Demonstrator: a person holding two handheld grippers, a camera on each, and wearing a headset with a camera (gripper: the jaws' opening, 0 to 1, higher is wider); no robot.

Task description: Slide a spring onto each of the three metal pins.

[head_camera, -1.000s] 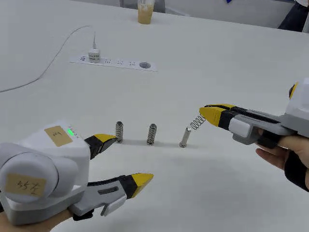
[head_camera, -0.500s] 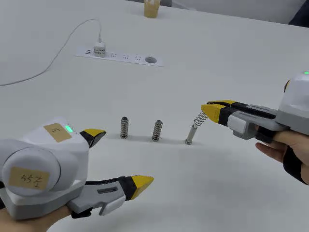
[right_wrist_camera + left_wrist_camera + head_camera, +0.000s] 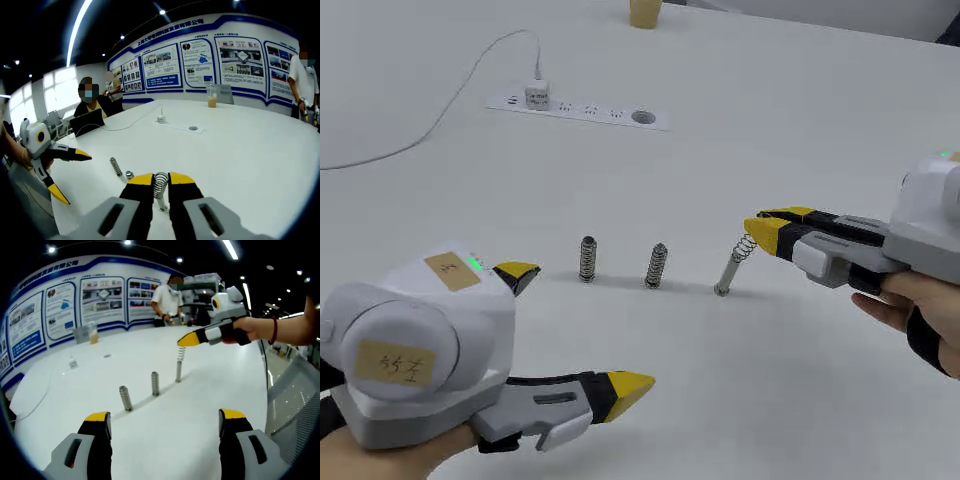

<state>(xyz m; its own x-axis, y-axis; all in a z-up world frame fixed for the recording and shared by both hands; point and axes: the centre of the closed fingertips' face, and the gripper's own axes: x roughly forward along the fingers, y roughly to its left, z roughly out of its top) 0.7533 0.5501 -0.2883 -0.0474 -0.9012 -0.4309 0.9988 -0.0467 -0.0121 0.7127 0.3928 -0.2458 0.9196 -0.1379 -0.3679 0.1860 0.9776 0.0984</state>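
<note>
- The third spring point(image 3: 746, 247) is pinched at its upper end between the yellow tips of the right hand-held gripper point(image 3: 765, 230). Its lower end meets the top of the rightmost metal pin point(image 3: 728, 276).
- That pin stands on the white desk point(image 3: 770, 120) and leans, with its top tipped toward the right hand-held gripper. How far the spring has gone over the pin cannot be made out.
- In the right gripper view the spring point(image 3: 160, 183) sits between the tips of the right hand-held gripper point(image 3: 160, 176), which are pressed against its coils.
- In the left gripper view the same spring point(image 3: 182, 353) stands directly above its pin point(image 3: 178, 372).
- The middle pin point(image 3: 657, 266) and the left pin point(image 3: 588, 259) stand upright in a row with the third. Each already wears a spring along its length.
- The left hand-held gripper point(image 3: 578, 327) hangs over the desk near the left pin, touching nothing. Its jaws are spread wide and hold nothing.
- In the left gripper view those jaws frame the row of pins from either side.
- Farther back on the desk lies a white power strip point(image 3: 580, 108) with a charger plug point(image 3: 537, 96) in it, and a cable point(image 3: 440, 110) trails off to the left.
- A cup point(image 3: 645, 12) of yellowish drink stands at the far edge.
</note>
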